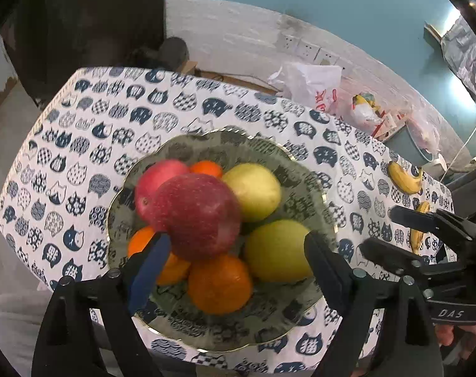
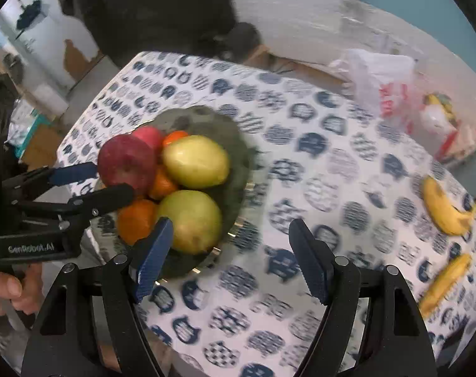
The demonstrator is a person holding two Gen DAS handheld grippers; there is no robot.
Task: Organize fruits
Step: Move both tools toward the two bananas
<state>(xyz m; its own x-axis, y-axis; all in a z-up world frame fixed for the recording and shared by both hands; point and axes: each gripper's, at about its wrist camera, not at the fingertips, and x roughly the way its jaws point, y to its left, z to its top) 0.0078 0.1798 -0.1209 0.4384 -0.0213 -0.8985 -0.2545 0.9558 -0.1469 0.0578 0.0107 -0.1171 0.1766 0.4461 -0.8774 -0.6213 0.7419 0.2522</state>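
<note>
While both wide, empty, left gripper (image 2: 112, 179) reads "GenRobot.AI"; right gripper (image 1: 385, 232) "DAS".

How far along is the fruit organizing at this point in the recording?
Mostly done: apples, pears and oranges are piled on the plate. Nothing is in hand: the left gripper and right gripper are both open and empty. Left: two bananas lie on the tablecloth, away from the plate.
</note>
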